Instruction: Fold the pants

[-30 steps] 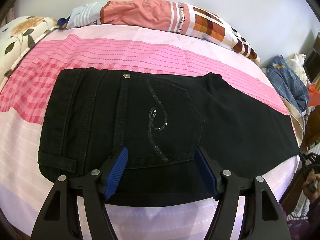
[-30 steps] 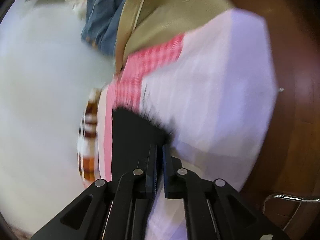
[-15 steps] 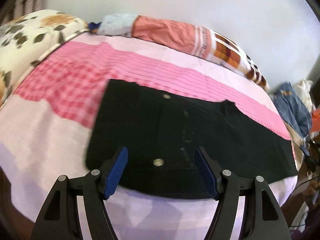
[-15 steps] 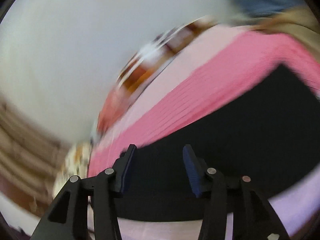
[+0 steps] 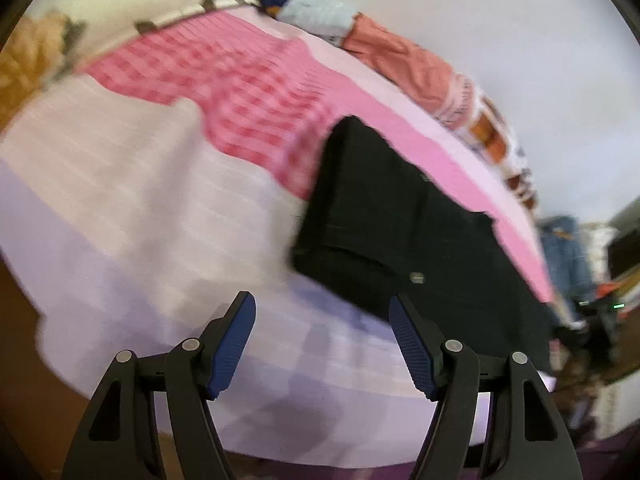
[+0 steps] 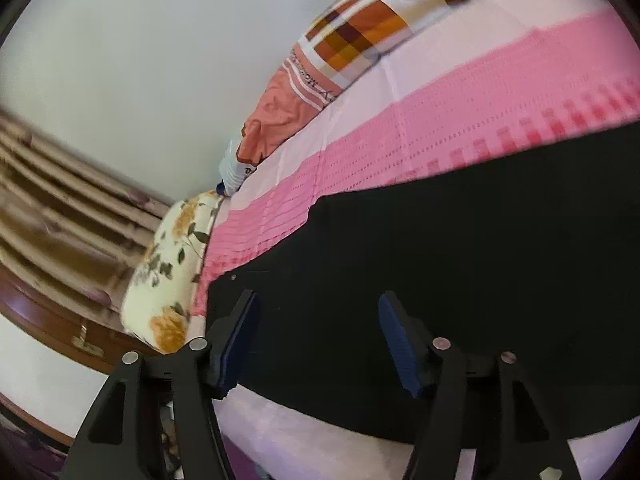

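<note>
Black jeans point(image 5: 404, 236) flat on pink bed point(image 5: 160, 200) | left tool point(image 5: 322, 340) open, empty, jeans ahead-right | right tool point(image 6: 316, 340) just opened, empty, over jeans

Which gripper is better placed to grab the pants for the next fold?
Probably right. The right gripper is open directly over the black pants; the left gripper, also open, frames bare bedsheet, pants off to its side.

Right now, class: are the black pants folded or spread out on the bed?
Folded lengthwise: the black pants lie flat as one long, leg-wide strip.
</note>
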